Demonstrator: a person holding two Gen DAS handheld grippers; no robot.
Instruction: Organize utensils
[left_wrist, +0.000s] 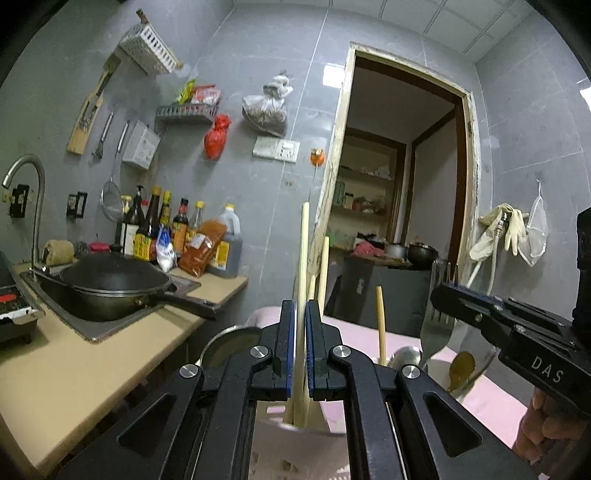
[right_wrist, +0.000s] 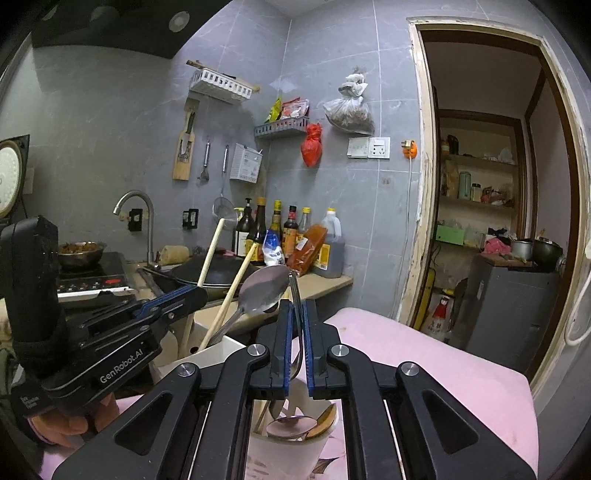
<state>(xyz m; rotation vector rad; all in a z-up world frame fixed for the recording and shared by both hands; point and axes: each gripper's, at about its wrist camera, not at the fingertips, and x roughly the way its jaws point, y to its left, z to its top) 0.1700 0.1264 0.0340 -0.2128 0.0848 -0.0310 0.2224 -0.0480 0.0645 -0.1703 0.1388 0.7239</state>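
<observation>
My left gripper is shut on wooden chopsticks that stand upright, their lower ends in a white holder below the jaws. My right gripper is shut on a thin metal utensil handle, a fork whose tines show in the left wrist view. Below it is a white cup holding metal spoons. A large metal spoon and chopsticks rise from the left holder. The left gripper shows in the right view and the right gripper in the left.
Both containers stand on a pink-covered surface. To the left is a counter with a sink, a black wok, sauce bottles and an induction stove. An open doorway is at the right.
</observation>
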